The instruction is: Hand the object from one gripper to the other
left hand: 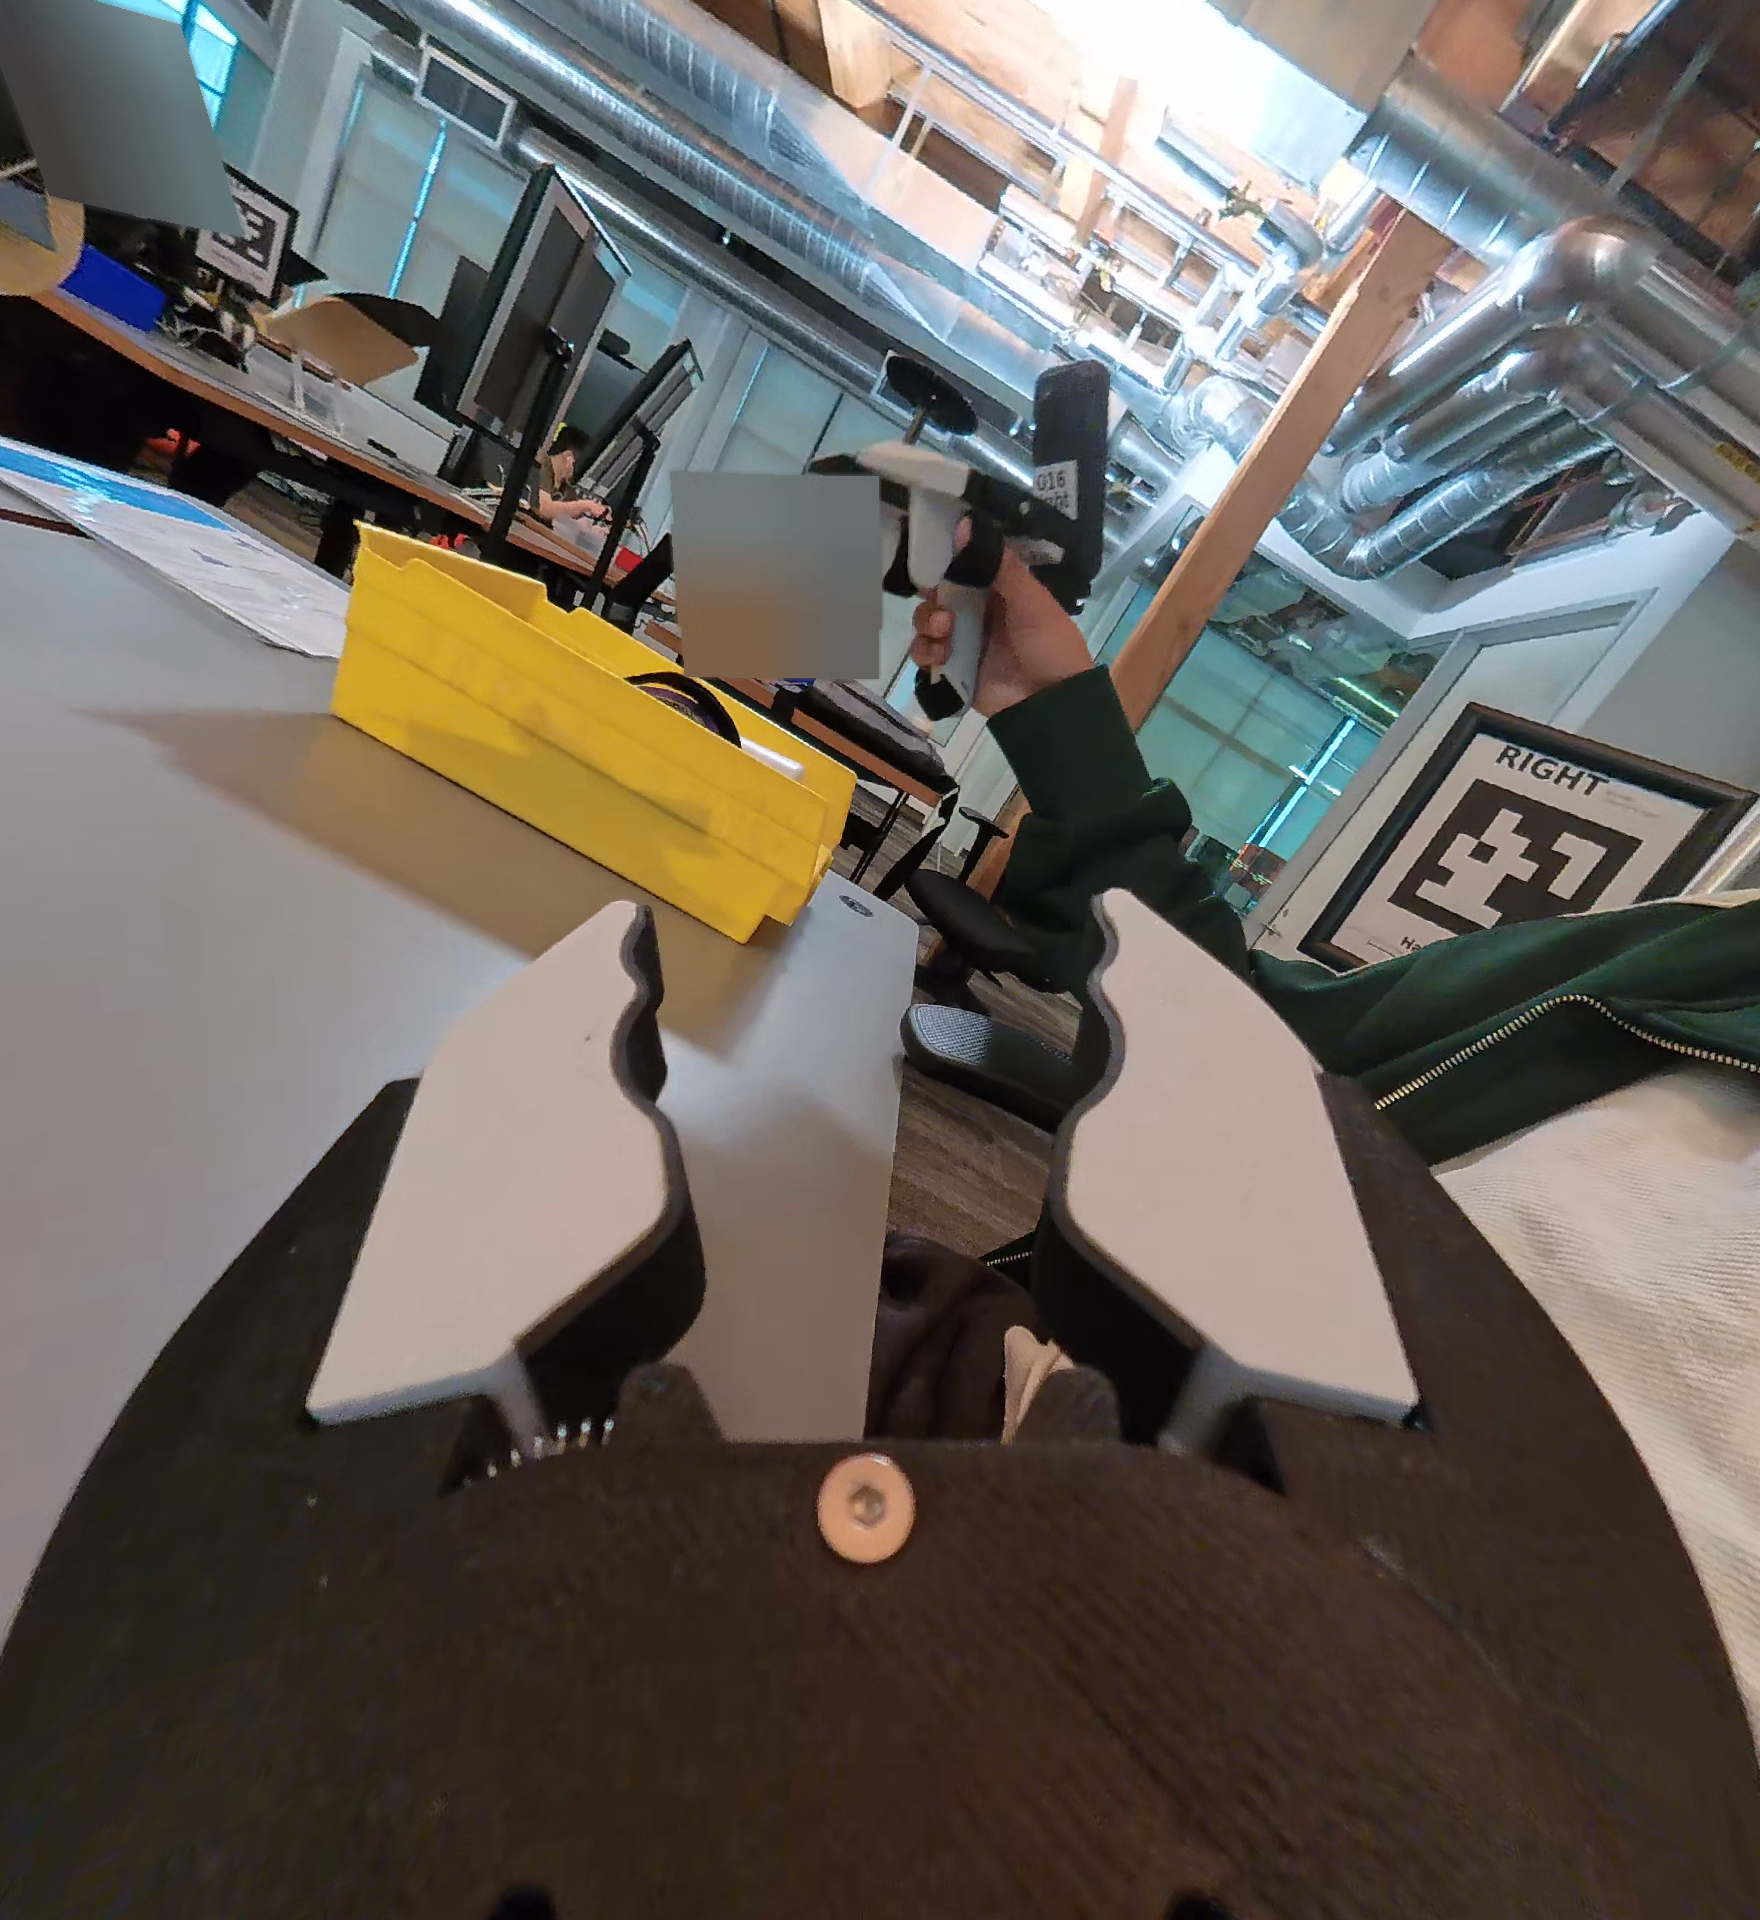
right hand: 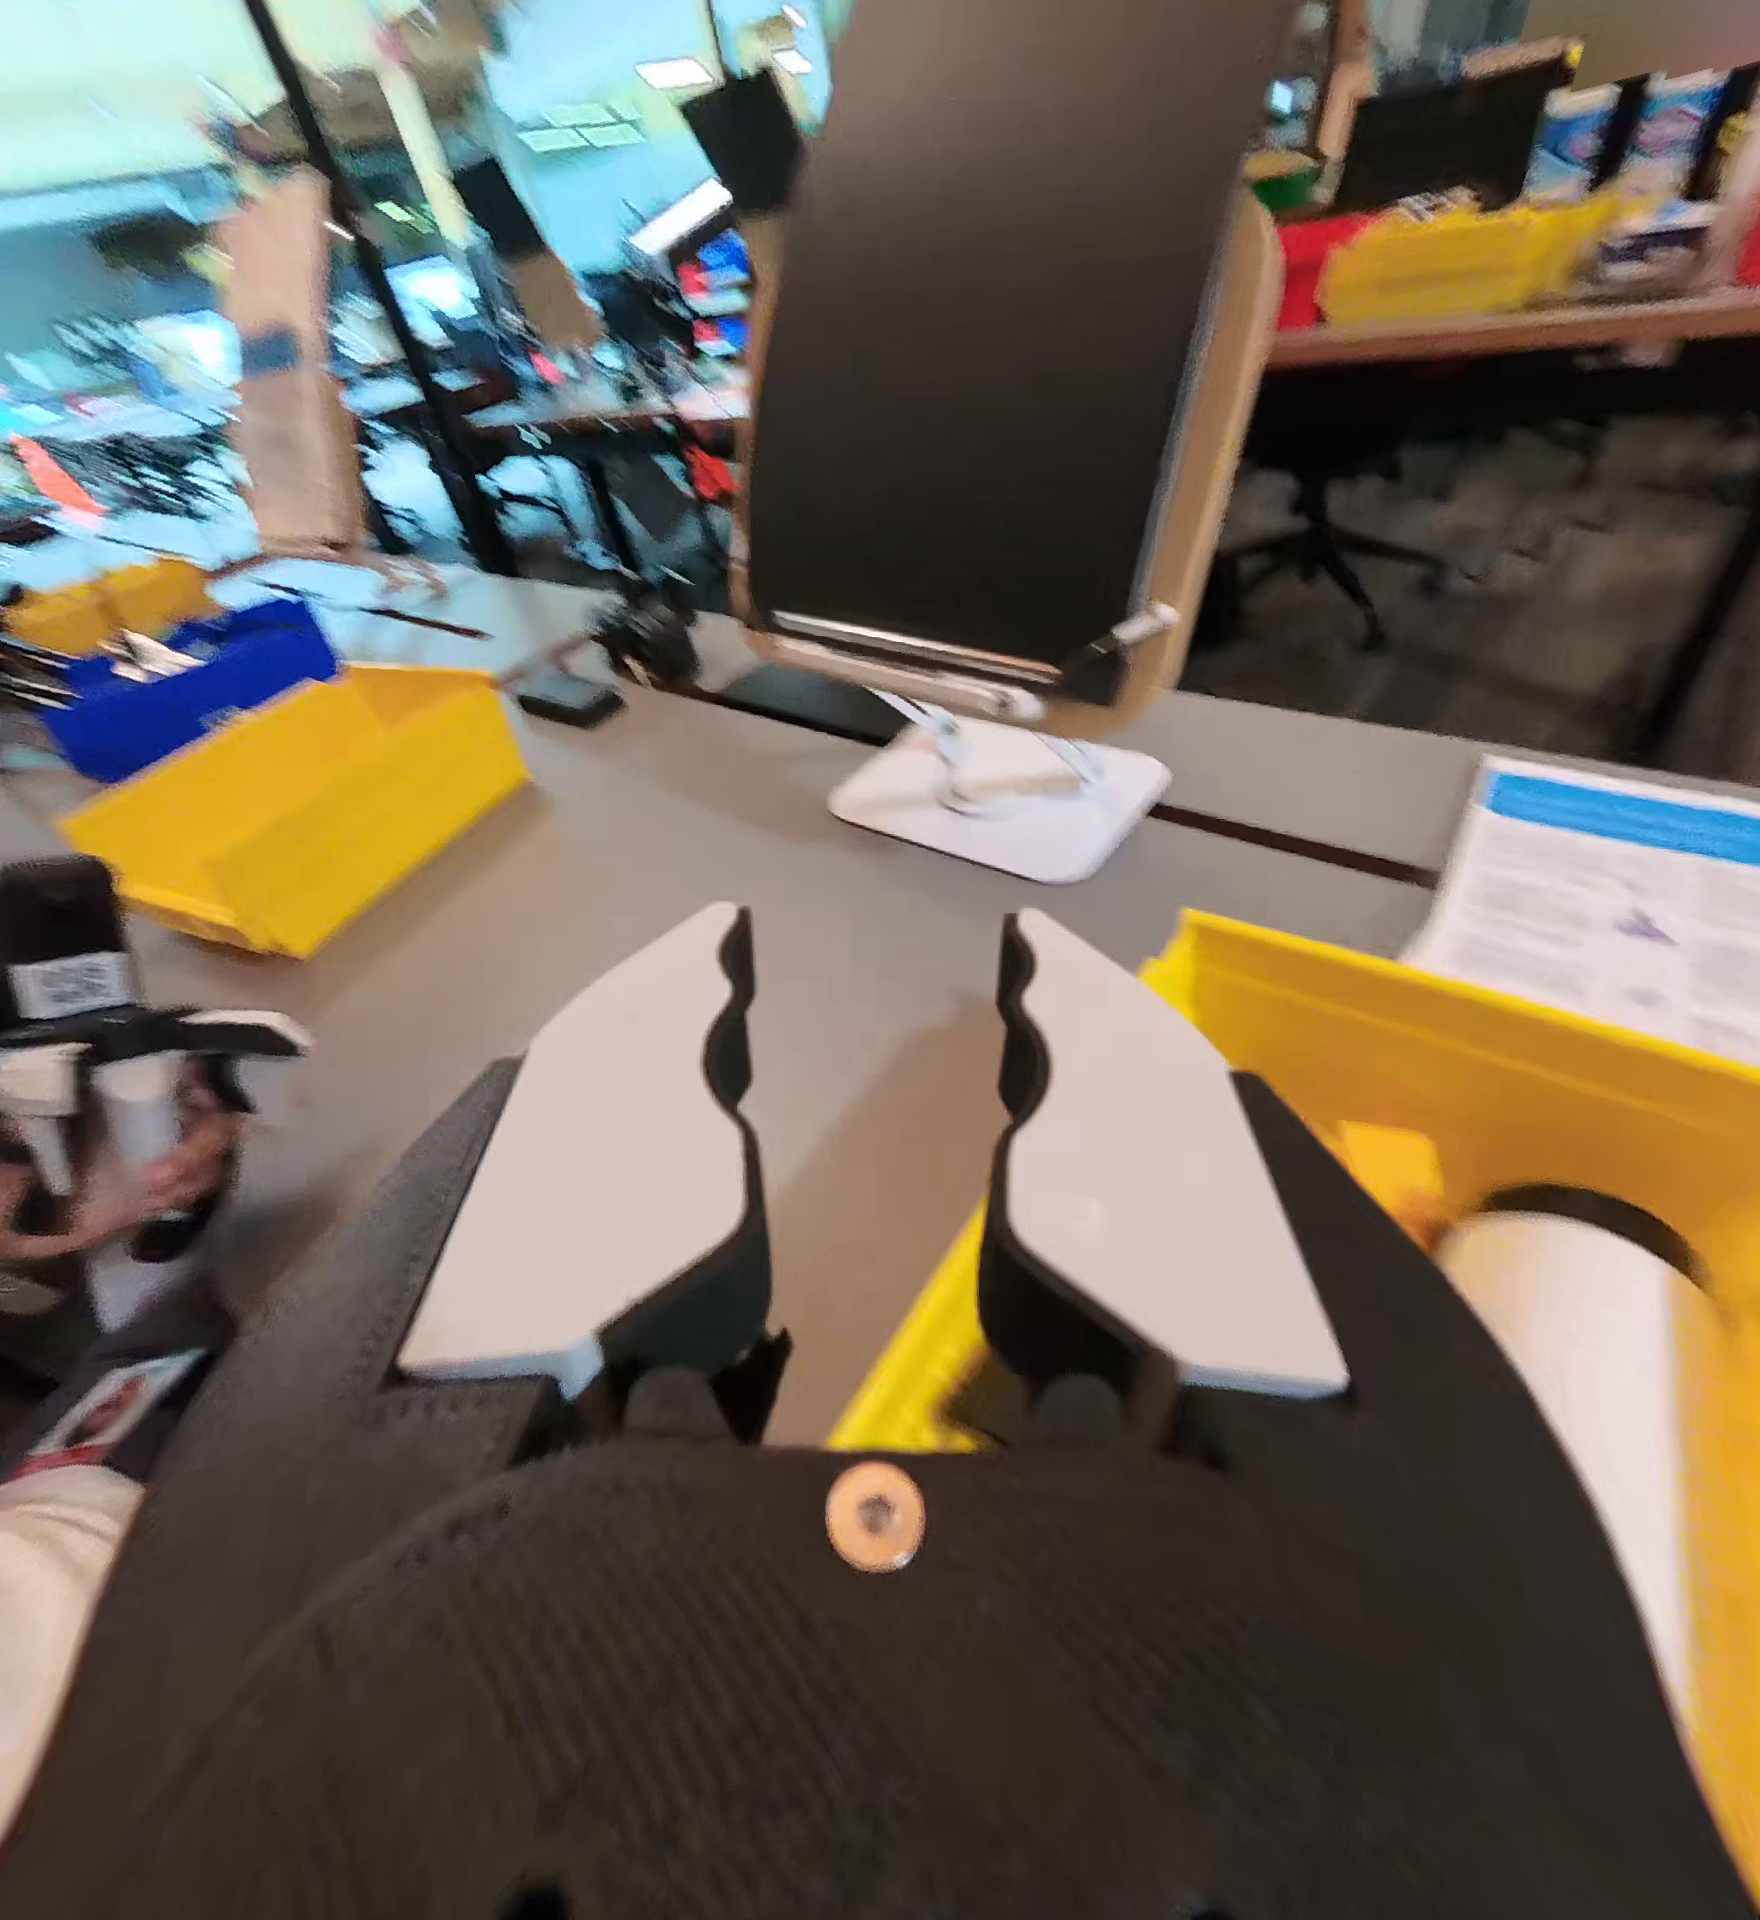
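My left gripper (left hand: 876, 925) is open and empty, low over the near edge of the grey table (left hand: 128, 935). A yellow bin (left hand: 543, 727) stands ahead of it, with a dark ring (left hand: 678, 698) and a white piece (left hand: 774, 766) showing above its rim. My right gripper (right hand: 876, 925) is open and empty, above the table beside the same bin (right hand: 1478, 1039), which holds a white roll (right hand: 1582, 1371) with a black ring (right hand: 1603, 1210) behind it. In the left wrist view a hand holds the right gripper's handle (left hand: 933, 561) raised in the air.
A second yellow bin (right hand: 315, 800) and a blue bin (right hand: 190, 675) sit at the left. A dark screen on a white stand (right hand: 1001, 800) stands mid-table. A printed sheet (right hand: 1634, 914) lies behind the near bin. The left gripper's body (right hand: 76, 1029) shows at the far left. The tips of one gripper are about 35 cm away from the tips of the other.
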Motion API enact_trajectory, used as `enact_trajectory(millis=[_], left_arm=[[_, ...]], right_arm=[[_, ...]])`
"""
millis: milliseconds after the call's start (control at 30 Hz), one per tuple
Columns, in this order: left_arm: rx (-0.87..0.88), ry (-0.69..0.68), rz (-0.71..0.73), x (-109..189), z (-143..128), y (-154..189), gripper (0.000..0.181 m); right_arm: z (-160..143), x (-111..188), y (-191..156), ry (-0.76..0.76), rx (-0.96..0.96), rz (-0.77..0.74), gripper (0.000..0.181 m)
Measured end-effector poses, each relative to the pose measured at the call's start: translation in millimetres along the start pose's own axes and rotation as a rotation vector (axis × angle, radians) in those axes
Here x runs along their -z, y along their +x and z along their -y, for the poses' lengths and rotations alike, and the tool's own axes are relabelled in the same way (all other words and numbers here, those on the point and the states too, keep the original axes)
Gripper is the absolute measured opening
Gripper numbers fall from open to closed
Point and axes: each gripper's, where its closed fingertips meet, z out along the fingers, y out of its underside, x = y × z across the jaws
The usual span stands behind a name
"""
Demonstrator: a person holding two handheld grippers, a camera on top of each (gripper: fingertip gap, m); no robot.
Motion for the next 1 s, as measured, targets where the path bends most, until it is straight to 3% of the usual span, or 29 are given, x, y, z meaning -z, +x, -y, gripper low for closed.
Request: enact_trajectory(millis=[133, 333, 467, 600, 700, 833, 933, 1000], left_arm=[[0.009, -0.007, 0.017, 1, -1, -4, 0.075], [-0.016, -0.047, 0.041, -3, -6, -9, 0.072], [0.003, -0.084, 0.015, -15, -10, -14, 0.07], [-0.095, -0.17, -0.016, -29, -11, -9, 0.06], [-0.252, -0.14, 0.061, -28, 21, -14, 0.049], [-0.256, -0.008, 0.132, -8, 87, -23, 0.045], [-0.296, 0.019, 0.291, 29, 142, -42, 0.046], [-0.32, -0.059, 0.467, 68, 167, -64, 0.045]], right_arm=[[8, -20, -56, 0.053, -0.049, 0.201, 0.036], [-26, -63, -152, 0.034, -0.017, 0.47, 0.025], [-68, -78, -222, 0.014, 0.017, 0.634, 0.017], [-124, -91, -248, -0.027, 0.058, 0.644, 0.019], [-176, -96, -260, -0.159, 0.066, 0.653, 0.033], [-215, -97, -265, -0.277, 0.208, 0.601, 0.039], [-228, -96, -256, -0.314, 0.335, 0.529, 0.039], [-234, -94, -247, -0.332, 0.368, 0.488, 0.038]])
